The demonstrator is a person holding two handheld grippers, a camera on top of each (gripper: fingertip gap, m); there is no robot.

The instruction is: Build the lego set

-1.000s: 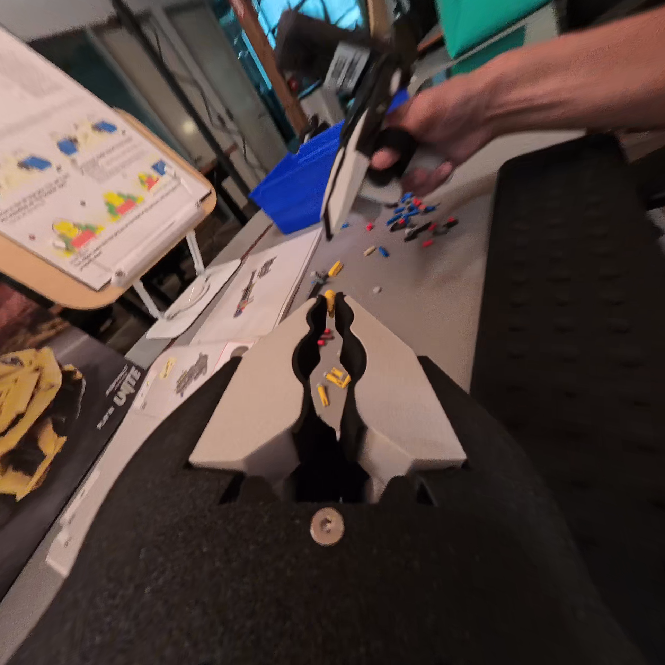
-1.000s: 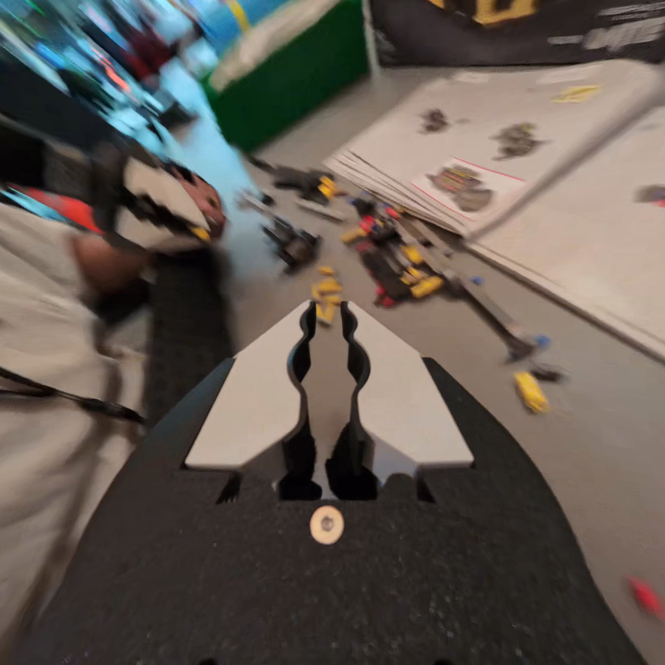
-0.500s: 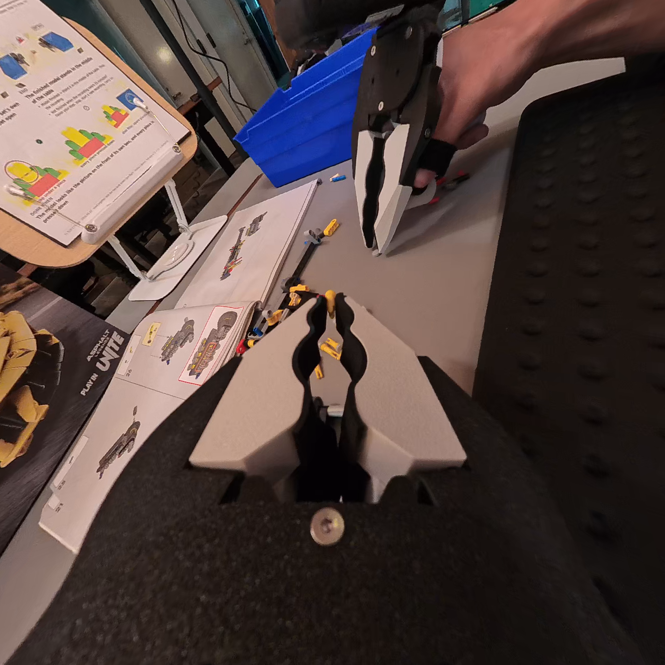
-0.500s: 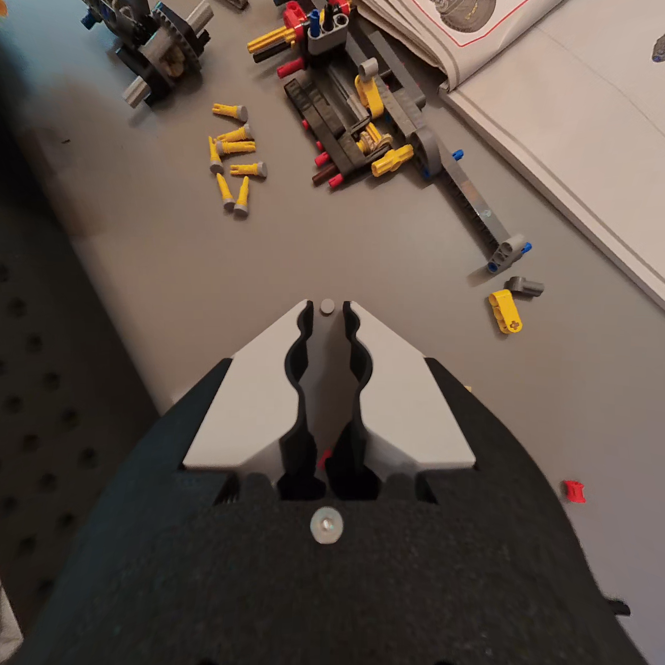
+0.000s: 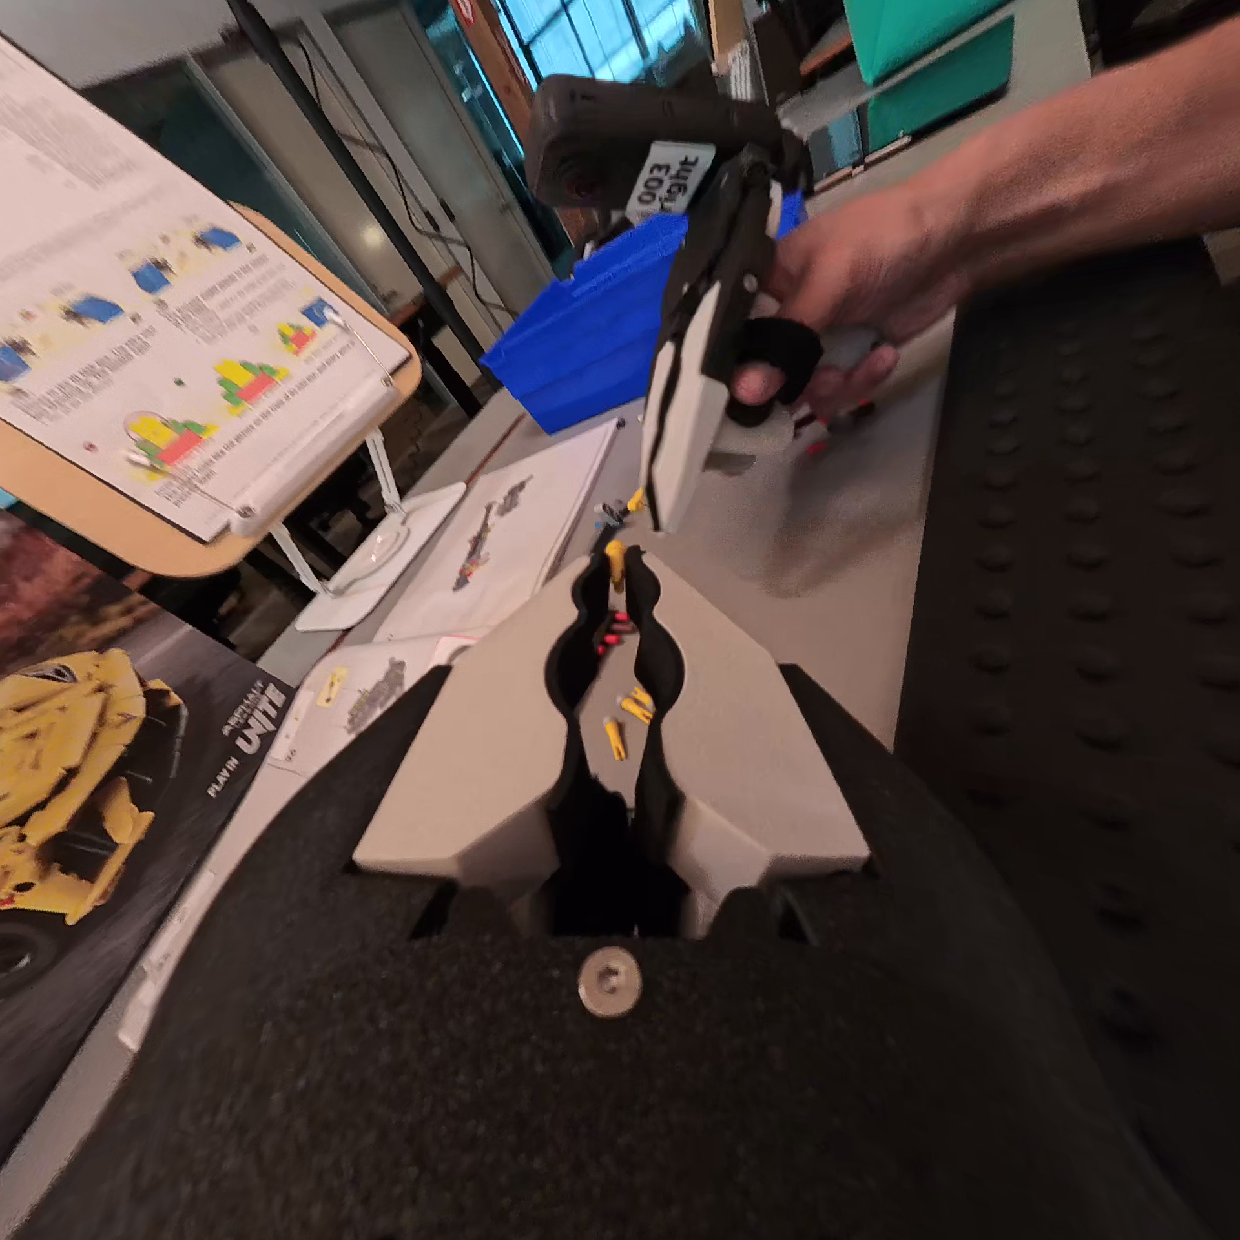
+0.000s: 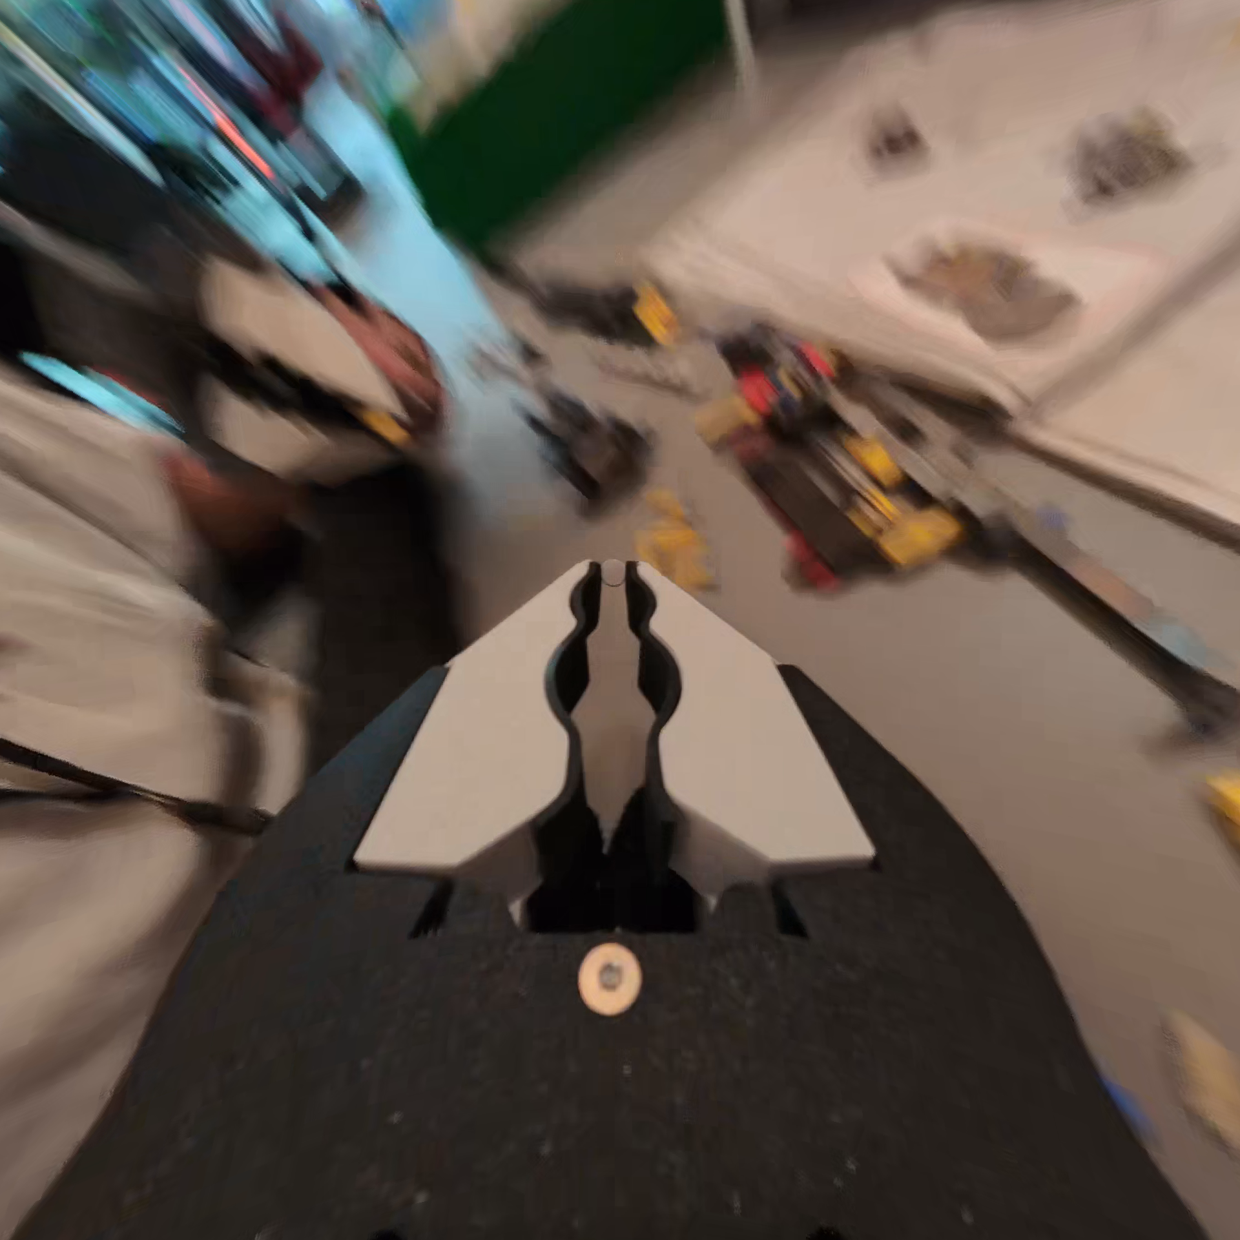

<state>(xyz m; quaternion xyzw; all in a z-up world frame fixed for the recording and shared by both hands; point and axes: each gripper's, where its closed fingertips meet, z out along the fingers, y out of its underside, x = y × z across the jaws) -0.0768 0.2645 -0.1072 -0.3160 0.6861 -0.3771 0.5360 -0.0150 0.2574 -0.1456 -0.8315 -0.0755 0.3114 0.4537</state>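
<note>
Meanwhile, the right gripper (image 6: 612, 570), which half a second ago hovered with fingers spread over a small grey round piece on the tabletop (image 5: 825, 604), now pinches that grey piece (image 6: 612, 574) at its fingertips and swings away, its own view smeared by the motion. That suggests the pick has succeeded and the piece is on its way to be fitted. Seen from the left wrist view, a hand (image 5: 865, 295) holds the right gripper (image 5: 654, 517) tilted steeply, tips down, just above the tabletop near the open manual (image 5: 530, 530). The left gripper (image 5: 616, 557) points low and forward along the tabletop, fingers pressed on a yellow pin (image 5: 614, 554) at the tips. Loose yellow pins (image 5: 624, 721) lie on the tabletop beneath it. The half-built chassis (image 6: 839, 483) sits blurred beside the manual, with more yellow pins just before it. A blue bin (image 5: 590, 335) stands at the far edge, an instruction stand (image 5: 168, 349) to the left
</note>
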